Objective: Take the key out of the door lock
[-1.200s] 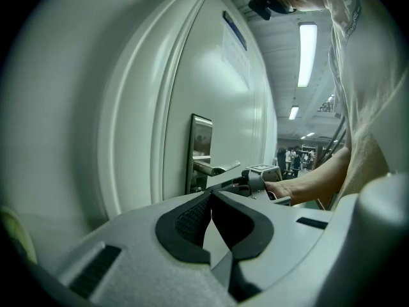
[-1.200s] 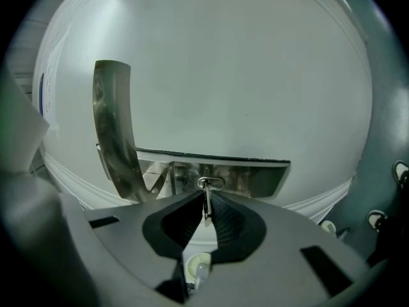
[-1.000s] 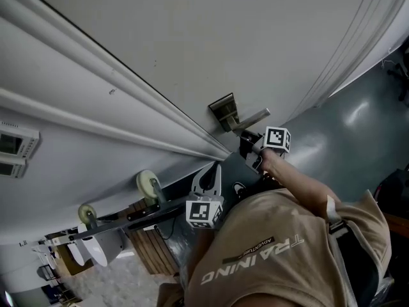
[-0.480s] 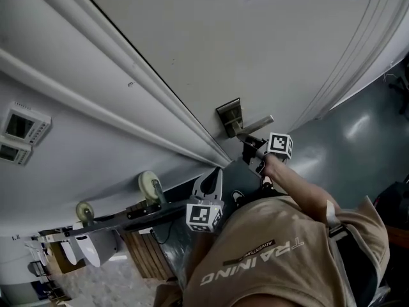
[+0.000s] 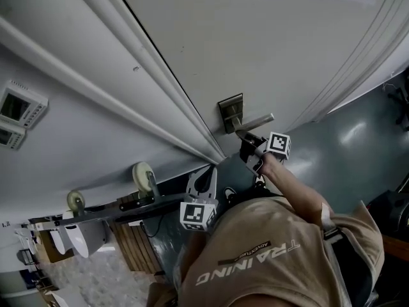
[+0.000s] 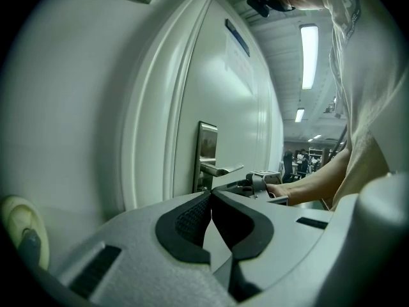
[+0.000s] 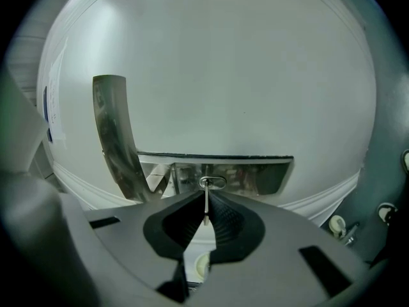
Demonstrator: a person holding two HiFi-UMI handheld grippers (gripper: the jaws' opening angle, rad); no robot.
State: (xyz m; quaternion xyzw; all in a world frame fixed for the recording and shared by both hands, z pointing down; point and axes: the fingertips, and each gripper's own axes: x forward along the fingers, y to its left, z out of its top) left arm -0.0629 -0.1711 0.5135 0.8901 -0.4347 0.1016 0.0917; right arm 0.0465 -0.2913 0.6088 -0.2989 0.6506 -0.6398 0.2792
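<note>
Key [image 7: 205, 207], seated in the door lock [image 7: 218, 183], is clamped by the right claw [image 7: 206, 196], its long axis aligned with the jaws. Left claw [image 6: 211, 200] is closed empty, farther off.

The right arm [image 5: 294, 187] reaches out nearly straight, its forearm bare; the right gripper [image 5: 246, 142] at its end points away from the body, jaws closed on the thin key [image 7: 206, 208], which stands edge-on between the pads; the left gripper [image 5: 204, 178] is held low, close to the chest, pointing upward; its jaws meet at the tips with nothing between them.
</note>
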